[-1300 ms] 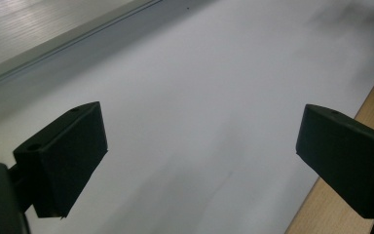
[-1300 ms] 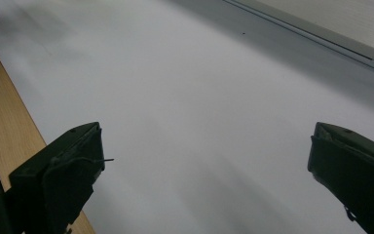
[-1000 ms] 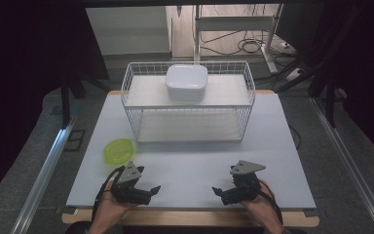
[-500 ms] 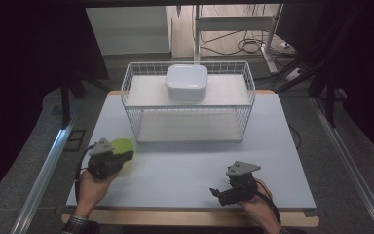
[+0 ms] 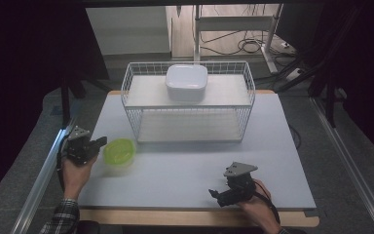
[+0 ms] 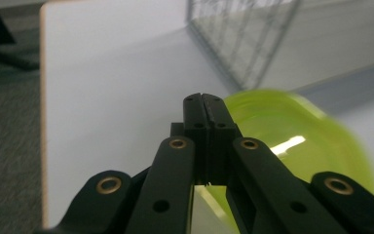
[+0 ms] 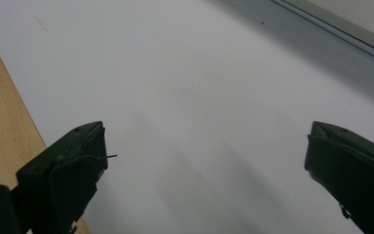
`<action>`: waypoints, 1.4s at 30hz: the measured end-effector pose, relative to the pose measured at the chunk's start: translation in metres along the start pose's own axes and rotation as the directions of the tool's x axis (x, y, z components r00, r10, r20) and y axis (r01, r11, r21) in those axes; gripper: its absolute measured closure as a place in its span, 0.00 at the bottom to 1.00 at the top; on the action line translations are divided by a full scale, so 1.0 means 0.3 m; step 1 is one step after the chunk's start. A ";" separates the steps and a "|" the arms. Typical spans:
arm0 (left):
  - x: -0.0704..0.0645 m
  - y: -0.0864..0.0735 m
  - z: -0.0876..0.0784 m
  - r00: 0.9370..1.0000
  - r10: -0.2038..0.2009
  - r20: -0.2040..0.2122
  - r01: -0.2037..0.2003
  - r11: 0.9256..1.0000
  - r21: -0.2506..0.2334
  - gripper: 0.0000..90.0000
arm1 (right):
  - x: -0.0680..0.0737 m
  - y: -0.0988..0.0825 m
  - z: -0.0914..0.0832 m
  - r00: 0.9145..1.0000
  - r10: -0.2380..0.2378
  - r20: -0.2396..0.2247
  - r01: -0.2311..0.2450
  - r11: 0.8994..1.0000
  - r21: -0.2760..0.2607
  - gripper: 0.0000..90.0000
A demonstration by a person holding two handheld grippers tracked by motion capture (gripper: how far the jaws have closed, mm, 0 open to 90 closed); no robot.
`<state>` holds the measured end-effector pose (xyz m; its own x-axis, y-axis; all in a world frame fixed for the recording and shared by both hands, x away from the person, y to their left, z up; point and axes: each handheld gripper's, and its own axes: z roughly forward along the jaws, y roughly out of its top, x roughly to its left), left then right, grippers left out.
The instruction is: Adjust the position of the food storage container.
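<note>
Your left claw [image 5: 99, 143] sits at the left edge of the surface [image 5: 190, 170] with its jaws pressed fully together and nothing between them, its tips just beside the lime-green plastic bowl [image 5: 119, 153]; in the left gripper view the closed tips [image 6: 202, 114] overlap the bowl's near rim [image 6: 292, 141]. The bowl rests on the surface in front of the left corner of the white wire basket [image 5: 141, 127], which holds a white lidded container [image 5: 186, 82] on its upper shelf. Your right claw [image 5: 220, 195] lies near the front edge with its jaws spread wide and empty, over bare surface.
</note>
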<state>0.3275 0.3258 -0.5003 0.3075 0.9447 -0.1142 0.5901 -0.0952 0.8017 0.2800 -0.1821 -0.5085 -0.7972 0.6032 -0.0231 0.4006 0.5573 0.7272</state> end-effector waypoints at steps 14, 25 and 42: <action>0.007 -0.047 0.066 1.000 -0.027 -0.002 0.027 0.998 0.062 1.00 | 0.004 -0.002 0.008 1.000 -0.018 -0.004 0.018 1.000 0.022 0.03; -0.034 -0.048 0.065 1.000 -0.007 0.010 0.006 0.997 0.077 1.00 | 0.005 -0.003 0.010 1.000 -0.023 -0.005 0.023 0.999 0.030 0.03; -0.035 -0.054 0.015 1.000 -0.019 0.014 0.019 0.998 0.054 1.00 | 0.006 -0.005 0.012 1.000 -0.028 -0.006 0.028 0.999 0.040 0.03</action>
<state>0.3181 0.3160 -0.5146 0.3062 0.9420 -0.1377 0.6349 -0.0943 0.7668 0.2797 -0.1798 -0.5120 -0.8107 0.5841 -0.0393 0.3958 0.5964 0.6983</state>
